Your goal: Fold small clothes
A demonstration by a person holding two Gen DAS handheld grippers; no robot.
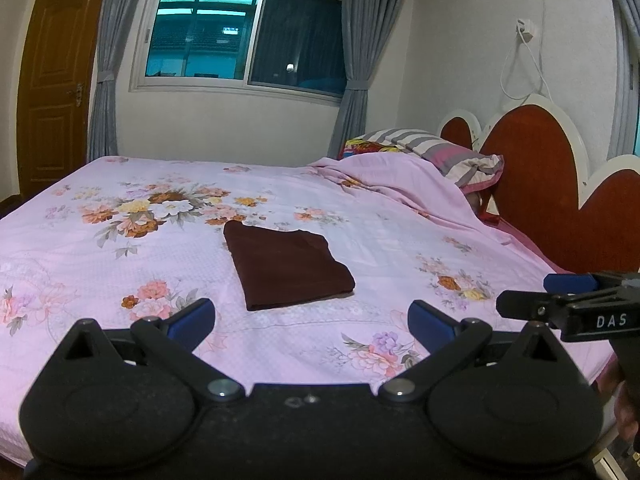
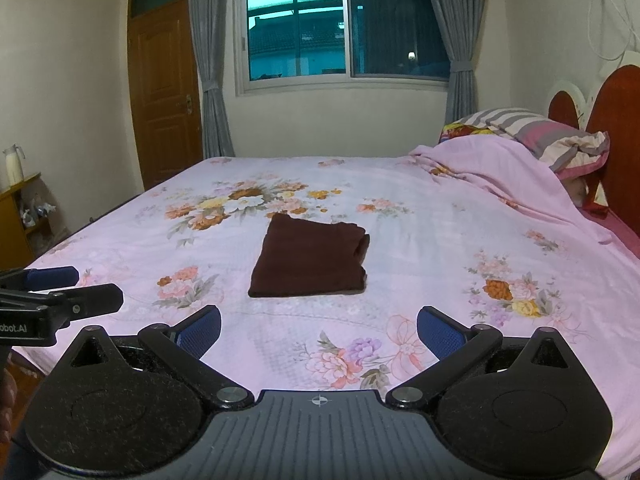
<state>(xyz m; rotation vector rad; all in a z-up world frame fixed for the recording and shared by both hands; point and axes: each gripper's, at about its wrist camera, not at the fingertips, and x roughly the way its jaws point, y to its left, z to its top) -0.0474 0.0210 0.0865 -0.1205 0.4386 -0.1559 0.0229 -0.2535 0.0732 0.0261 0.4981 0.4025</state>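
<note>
A dark maroon garment (image 1: 288,268) (image 2: 310,260) lies folded into a neat rectangle on the pink floral bedsheet (image 1: 120,264) (image 2: 440,248), near the middle of the bed. My left gripper (image 1: 311,320) hovers above the sheet just short of the garment's near edge, its blue-padded fingers (image 1: 192,320) spread wide with nothing between them. My right gripper (image 2: 319,330) is likewise open and empty, a little back from the garment. Each gripper shows at the edge of the other's view: the right one (image 1: 528,294) at the far right, the left one (image 2: 76,288) at the far left.
A bunched pink quilt (image 1: 400,180) and striped pillows (image 1: 440,148) lie at the head of the bed by the red headboard (image 1: 532,184). A window with grey curtains (image 1: 248,36) and a wooden door (image 1: 52,92) stand behind. A yellow side cabinet (image 2: 20,216) holds a white jug.
</note>
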